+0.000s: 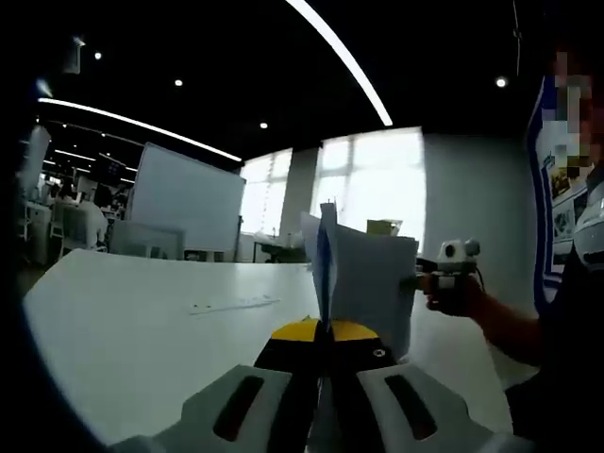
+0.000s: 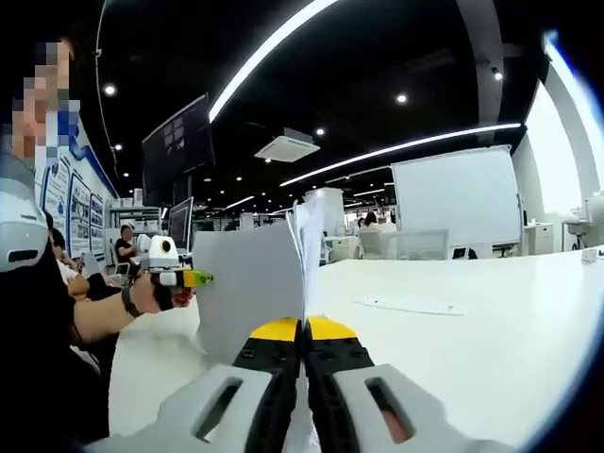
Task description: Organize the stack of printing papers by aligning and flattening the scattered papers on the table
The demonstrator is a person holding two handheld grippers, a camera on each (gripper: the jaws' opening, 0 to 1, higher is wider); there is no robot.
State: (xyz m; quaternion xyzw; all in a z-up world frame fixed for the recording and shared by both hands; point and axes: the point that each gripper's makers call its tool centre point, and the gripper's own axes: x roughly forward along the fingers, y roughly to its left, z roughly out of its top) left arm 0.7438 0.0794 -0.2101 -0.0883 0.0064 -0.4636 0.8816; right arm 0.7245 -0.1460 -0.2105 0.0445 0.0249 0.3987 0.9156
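Overall, the white bench (image 1: 142,321) ran broad under both views, and beyond it stood a whiteboard (image 1: 189,203) and bright windows (image 1: 368,179). On the bench lay one thin flat strip (image 2: 411,307), well apart from the work; what it was could not be told.

You held the stack of printing papers (image 1: 363,278) upright on edge above the bench, not lying flat on it. Its sheets stood vertical, and the long axis ran roughly up and down in both views.

Your left claw (image 1: 326,363) was pressed together on one edge of the stack, the paper rising straight out from between its jaws. Your right claw (image 2: 302,363) was likewise pinching the opposite edge, with the sheets standing directly ahead of it. Seen from the left gripper view, that right claw (image 1: 427,279) met the stack at its far side, your hand (image 1: 462,293) behind it.

Judgement: both claws were equally near, each at one end, so the coming move turned on lowering the bottom edge squarely to the bench to tap the sheets level. The upper sheets fanned slightly apart, so alignment was not yet complete.
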